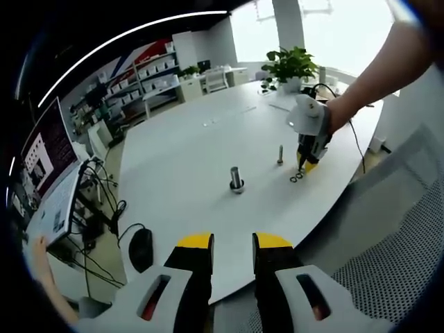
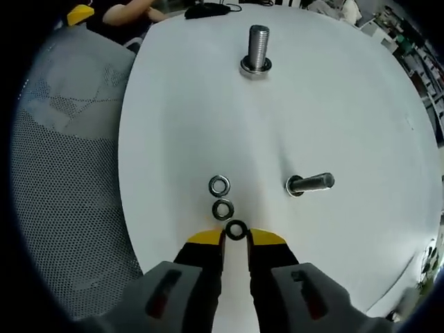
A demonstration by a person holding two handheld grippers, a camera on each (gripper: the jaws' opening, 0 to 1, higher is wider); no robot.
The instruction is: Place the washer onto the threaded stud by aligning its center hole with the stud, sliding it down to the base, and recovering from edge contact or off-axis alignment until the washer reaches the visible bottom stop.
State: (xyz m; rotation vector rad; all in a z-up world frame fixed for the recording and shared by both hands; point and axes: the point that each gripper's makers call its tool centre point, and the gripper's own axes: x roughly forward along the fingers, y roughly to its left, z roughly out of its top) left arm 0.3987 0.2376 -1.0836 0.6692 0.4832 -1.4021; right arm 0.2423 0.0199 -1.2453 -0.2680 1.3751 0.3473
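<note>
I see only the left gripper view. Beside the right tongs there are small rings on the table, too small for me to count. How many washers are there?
Observer: Three washers lie flat in a short row on the white table, just ahead of the right tongs.
Operator: Is one already gripped?
Observer: It seems not. The nearest washer lies at the yellow tips, in the gap between them, and the tongs look open.
Operator: Where are the studs from there?
Observer: In the right gripper view the larger stud stands nearly straight ahead, farther across the table. The thinner stud is to the right of the row.
</note>
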